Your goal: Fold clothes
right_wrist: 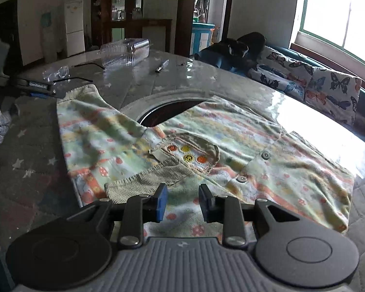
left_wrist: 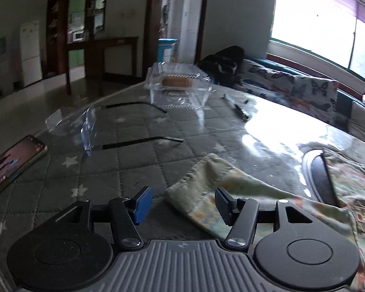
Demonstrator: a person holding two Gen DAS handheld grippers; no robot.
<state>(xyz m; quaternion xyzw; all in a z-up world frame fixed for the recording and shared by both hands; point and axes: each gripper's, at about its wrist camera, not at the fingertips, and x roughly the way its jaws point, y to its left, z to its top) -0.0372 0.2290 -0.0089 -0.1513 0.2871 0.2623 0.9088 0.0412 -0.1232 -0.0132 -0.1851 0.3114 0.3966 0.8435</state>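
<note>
- Right wrist view: the whole shirt (right_wrist: pixel 206 146) is seen, spread flat on the table (right_wrist: pixel 36 170), front up, partly covering a round dark opening (right_wrist: pixel 165 112) in the table top.
- Left wrist view: only one sleeve (left_wrist: pixel 206 182) of the shirt is seen, with its ribbed cuff end pointing away toward the far table side; the dark opening (left_wrist: pixel 321 175) is seen just beyond the fabric.
- A phone (left_wrist: pixel 9 163) with a lit screen is recorded only in the left view, at the left table edge.
- The left gripper (right_wrist: pixel 31 87) is seen from outside only in the right view, low at the sleeve's cuff (right_wrist: pixel 85 90).
- Shirt fabric: soft, fleecy, pale green with orange, yellow and pink print; ribbed beige trim at cuffs; a stitched chest pocket (right_wrist: pixel 189 155) with round coloured badges; two snap buttons (right_wrist: pixel 265 155) along the placket.
- Table cover: grey quilted cloth with white stars under a glossy clear sheet, strongly reflecting the window.
- Clear plastic glasses (left_wrist: pixel 85 126) and a ribbed clear clamshell box (left_wrist: pixel 177 82) are noted on the far side; a pen (right_wrist: pixel 161 66) lies near the box.
- Left gripper (left_wrist: pixel 182 202): jaws wide apart, nothing held; the sleeve lies between and under the fingers.
- Right gripper (right_wrist: pixel 182 202): jaws moderately apart, nothing held, poised over the shirt's near hem.
</note>
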